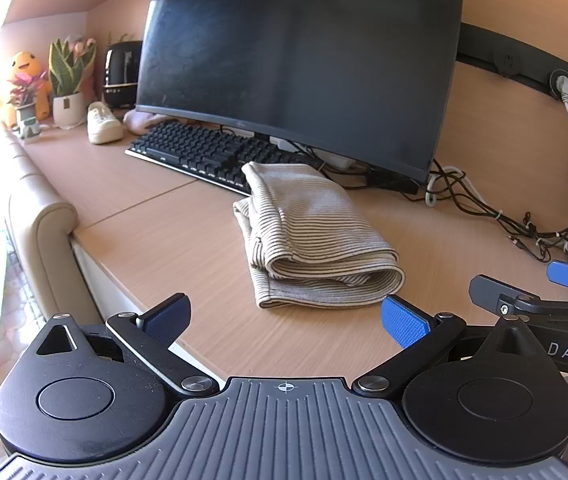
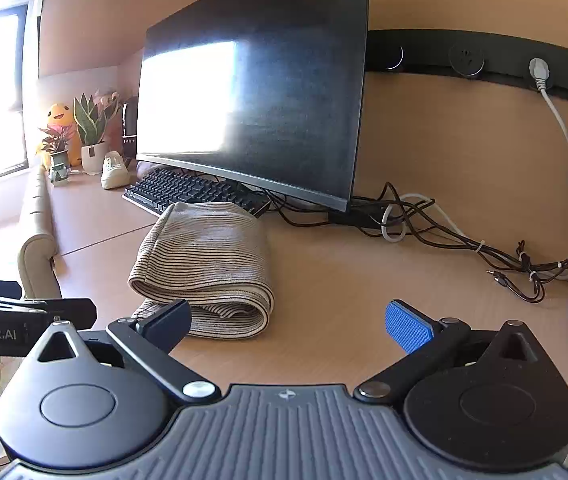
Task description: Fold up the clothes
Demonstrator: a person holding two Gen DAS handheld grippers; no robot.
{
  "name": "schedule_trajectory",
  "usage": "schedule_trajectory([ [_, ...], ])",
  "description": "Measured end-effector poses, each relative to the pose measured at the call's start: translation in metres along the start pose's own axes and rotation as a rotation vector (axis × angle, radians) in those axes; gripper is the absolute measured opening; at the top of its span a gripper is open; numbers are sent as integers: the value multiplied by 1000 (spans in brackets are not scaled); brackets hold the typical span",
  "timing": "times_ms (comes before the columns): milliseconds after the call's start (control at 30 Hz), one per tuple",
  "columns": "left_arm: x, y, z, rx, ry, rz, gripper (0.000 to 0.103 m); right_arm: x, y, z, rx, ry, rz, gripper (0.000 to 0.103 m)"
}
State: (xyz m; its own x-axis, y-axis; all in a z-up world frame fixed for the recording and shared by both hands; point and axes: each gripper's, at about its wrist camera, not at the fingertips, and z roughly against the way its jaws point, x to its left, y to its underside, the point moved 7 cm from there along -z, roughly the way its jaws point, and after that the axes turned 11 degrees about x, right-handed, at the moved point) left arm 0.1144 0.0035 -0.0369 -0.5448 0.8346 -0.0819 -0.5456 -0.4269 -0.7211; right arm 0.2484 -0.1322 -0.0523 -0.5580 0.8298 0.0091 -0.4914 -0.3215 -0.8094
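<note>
Left tool hangs with jaws spread apart, empty, near the folded beige striped knit garment lying on the light wooden surface before the black keyboard; right tool likewise gapes empty.

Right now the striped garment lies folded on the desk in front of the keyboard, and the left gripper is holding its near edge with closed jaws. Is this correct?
Not quite. The striped garment does lie folded on the desk in front of the keyboard, but the left gripper is not holding it: its jaws stand open, short of the cloth. The left wrist view shows this.
</note>
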Motion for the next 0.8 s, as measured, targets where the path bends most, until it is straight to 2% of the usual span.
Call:
schedule_trajectory([
  [800,3,3,2,9,-6,-2,103,3,3,0,9,-13,-8,103],
])
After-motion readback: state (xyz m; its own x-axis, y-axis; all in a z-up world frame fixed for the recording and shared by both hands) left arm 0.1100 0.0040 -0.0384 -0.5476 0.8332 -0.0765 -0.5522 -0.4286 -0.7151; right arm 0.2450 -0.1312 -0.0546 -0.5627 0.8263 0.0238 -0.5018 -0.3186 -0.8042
